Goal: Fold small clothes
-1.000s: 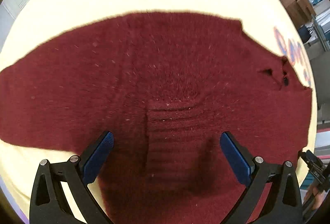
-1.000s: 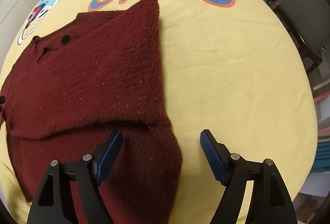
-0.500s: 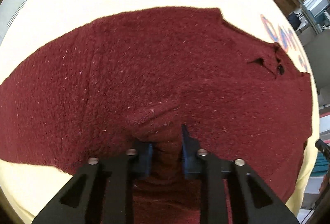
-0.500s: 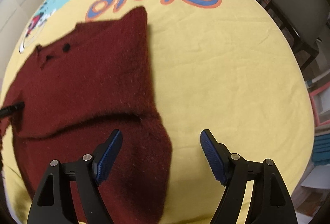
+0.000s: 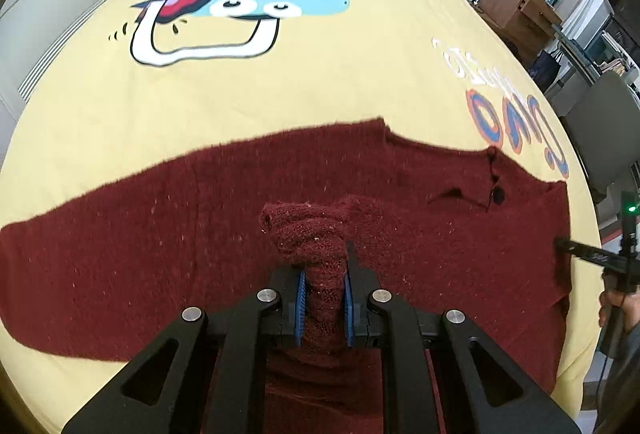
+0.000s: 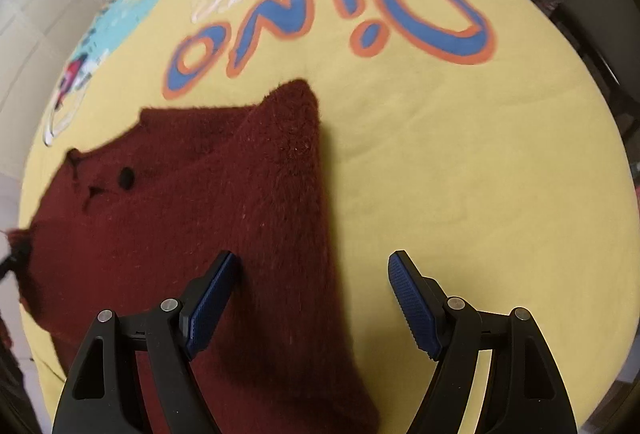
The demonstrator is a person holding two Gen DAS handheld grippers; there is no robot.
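Observation:
A small dark red knitted sweater [image 5: 160,234] lies spread on a yellow bedspread [image 5: 280,94] printed with a cartoon dinosaur. My left gripper [image 5: 323,270] is shut on the ribbed cuff of a sleeve [image 5: 308,234], which bunches up above the blue pads, lifted off the sweater's body. In the right wrist view the same sweater [image 6: 180,214] shows a black button near its neck. My right gripper [image 6: 312,266] stands over the folded right edge of the sweater, its jaws closing, the fabric edge between them but untouched by the pads.
The bedspread [image 6: 480,174] carries large blue and orange "Dino" lettering [image 6: 340,18] beyond the sweater. A wooden cabinet [image 5: 516,2] and shelves stand past the bed's right side. A person's hand [image 5: 624,310] with the other gripper shows at the right edge of the left wrist view.
My left gripper closed on the sleeve cuff and rose with it, pulling it off the sweater. My right gripper slid along the sweater's right edge and its jaws narrowed.

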